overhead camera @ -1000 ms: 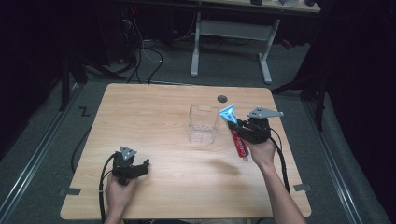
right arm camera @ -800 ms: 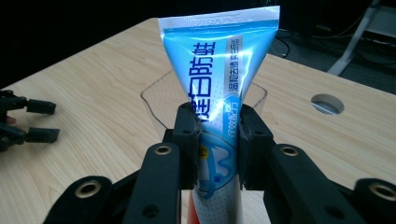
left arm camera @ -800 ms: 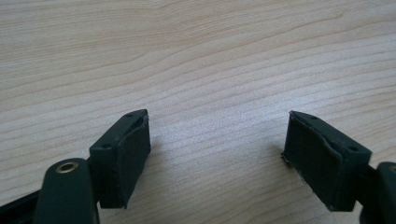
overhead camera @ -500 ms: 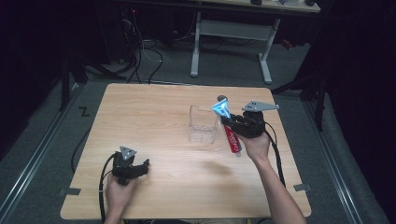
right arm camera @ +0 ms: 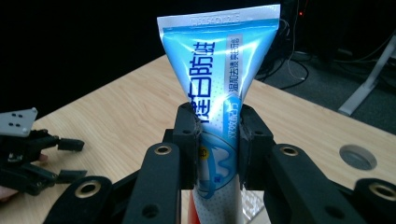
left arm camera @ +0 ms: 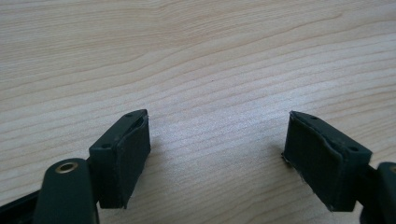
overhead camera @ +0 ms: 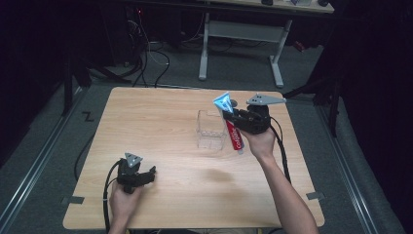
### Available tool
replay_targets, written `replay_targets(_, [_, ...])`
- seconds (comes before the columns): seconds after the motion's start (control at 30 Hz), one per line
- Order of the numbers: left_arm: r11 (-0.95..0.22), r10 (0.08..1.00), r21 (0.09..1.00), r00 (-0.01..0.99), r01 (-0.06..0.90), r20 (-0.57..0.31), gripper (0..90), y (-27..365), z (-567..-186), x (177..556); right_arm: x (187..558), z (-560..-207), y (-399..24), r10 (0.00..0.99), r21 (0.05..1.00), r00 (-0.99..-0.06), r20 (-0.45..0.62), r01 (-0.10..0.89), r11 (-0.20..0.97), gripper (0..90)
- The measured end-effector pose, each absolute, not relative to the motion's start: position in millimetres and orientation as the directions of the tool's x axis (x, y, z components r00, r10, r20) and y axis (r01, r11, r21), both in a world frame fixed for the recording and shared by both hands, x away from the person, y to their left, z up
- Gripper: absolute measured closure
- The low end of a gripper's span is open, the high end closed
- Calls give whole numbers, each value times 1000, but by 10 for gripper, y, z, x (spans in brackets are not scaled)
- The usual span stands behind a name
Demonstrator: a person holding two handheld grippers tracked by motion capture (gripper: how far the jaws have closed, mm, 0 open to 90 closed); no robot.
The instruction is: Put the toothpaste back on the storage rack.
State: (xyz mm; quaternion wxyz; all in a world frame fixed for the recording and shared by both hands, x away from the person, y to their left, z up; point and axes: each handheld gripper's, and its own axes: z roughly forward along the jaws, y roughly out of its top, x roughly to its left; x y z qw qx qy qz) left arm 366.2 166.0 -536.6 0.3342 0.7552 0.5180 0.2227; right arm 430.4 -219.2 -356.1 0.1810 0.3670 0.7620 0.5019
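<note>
My right tool [right arm camera: 217, 140] is clamped on the middle of the toothpaste tube [right arm camera: 219, 79], which in the high view stands right of centre, crimped end up and red cap end down, just beside the right wall of the clear box [overhead camera: 210, 130]. To do this well I think I should keep the tube upright, bring the cap end over the box's open top and lower it inside before I loosen the grip, so it doesn't tip the light box. My left tool [left arm camera: 217, 161], at the lower left, rests wide open and empty on the table [overhead camera: 160, 112].
</note>
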Motion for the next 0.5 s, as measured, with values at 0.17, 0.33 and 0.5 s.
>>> replay_targets(0.17, [-240,931,735,364,634,-10,228,1660,-5366,3662,4369,-3456,-2112,739,909,-668,86,357,216,730])
replay_targets(0.33, [-240,931,736,365,633,-10,228,1660,-5366,3661,4455,-3389,-2039,741,917,-666,82,342,206,730])
replay_targets(0.5, [-240,931,736,365,633,-10,228,1659,-5367,3660,4541,-3384,-1965,751,923,-657,69,328,202,729])
